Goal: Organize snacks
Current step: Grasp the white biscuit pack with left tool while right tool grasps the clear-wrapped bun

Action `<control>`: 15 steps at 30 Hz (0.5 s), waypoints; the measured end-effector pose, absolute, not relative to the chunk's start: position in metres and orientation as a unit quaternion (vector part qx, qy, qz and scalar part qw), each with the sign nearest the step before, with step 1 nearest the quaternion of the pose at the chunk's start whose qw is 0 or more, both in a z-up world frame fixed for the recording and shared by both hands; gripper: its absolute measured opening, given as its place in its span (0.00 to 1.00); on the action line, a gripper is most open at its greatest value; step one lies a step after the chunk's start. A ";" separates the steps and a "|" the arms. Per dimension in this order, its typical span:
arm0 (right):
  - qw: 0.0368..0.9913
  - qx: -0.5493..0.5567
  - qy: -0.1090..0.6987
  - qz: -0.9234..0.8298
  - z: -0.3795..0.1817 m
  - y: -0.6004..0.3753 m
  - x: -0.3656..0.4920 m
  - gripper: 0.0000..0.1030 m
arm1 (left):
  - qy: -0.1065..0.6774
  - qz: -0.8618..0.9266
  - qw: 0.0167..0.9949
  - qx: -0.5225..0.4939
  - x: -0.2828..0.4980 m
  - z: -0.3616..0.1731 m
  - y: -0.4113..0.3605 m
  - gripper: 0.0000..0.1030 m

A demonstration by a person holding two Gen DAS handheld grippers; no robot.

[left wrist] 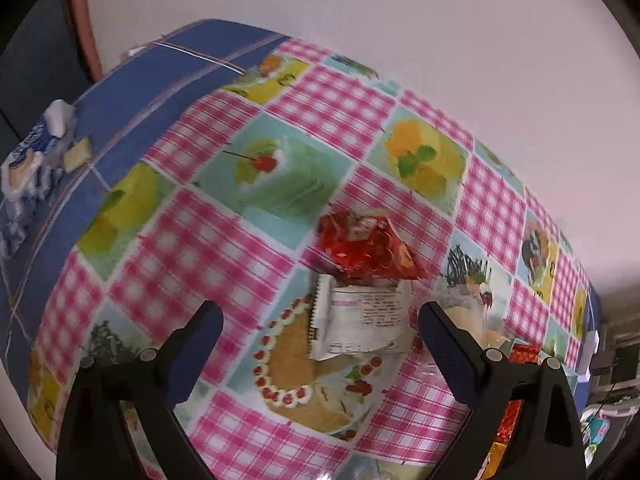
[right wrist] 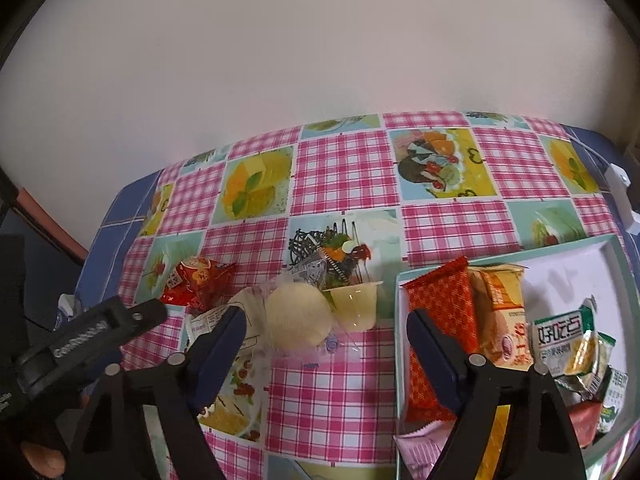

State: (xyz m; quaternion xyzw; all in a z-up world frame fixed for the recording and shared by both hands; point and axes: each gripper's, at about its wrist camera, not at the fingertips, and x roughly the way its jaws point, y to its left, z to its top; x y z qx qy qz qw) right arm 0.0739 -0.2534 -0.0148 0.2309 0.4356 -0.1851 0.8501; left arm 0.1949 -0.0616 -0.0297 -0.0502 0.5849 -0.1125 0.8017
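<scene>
In the left wrist view my left gripper [left wrist: 322, 316] is open and hangs over a white printed snack packet [left wrist: 360, 322], which lies between its fingers untouched. A crinkled red packet [left wrist: 368, 248] lies just beyond it. In the right wrist view my right gripper [right wrist: 326, 318] is open around a round pale bun in clear wrap [right wrist: 298, 320]. Its left finger is at the wrap's edge and its right finger stands well clear. A yellow jelly cup [right wrist: 354, 304] sits behind the bun. The red packet [right wrist: 200, 280] and white packet [right wrist: 204, 322] lie to the left.
A white tray with a teal rim [right wrist: 568, 246] at the right holds a red patterned packet [right wrist: 440, 312], an orange packet [right wrist: 500, 312] and a green-white packet [right wrist: 568, 340]. The left tool's black body [right wrist: 92, 332] reaches in from the left. A blue-white bag [left wrist: 28, 168] lies at the table's far left.
</scene>
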 end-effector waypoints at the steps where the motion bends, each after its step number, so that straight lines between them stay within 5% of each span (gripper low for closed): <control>1: 0.850 0.229 0.438 -0.184 -0.017 -0.253 0.076 0.82 | 0.588 -0.115 0.799 -0.051 0.196 -0.034 -0.065 0.95; 15: 0.854 0.206 0.445 -0.172 -0.043 -0.250 0.101 0.78 | 0.627 -0.133 0.763 -0.083 0.210 -0.081 -0.083 0.95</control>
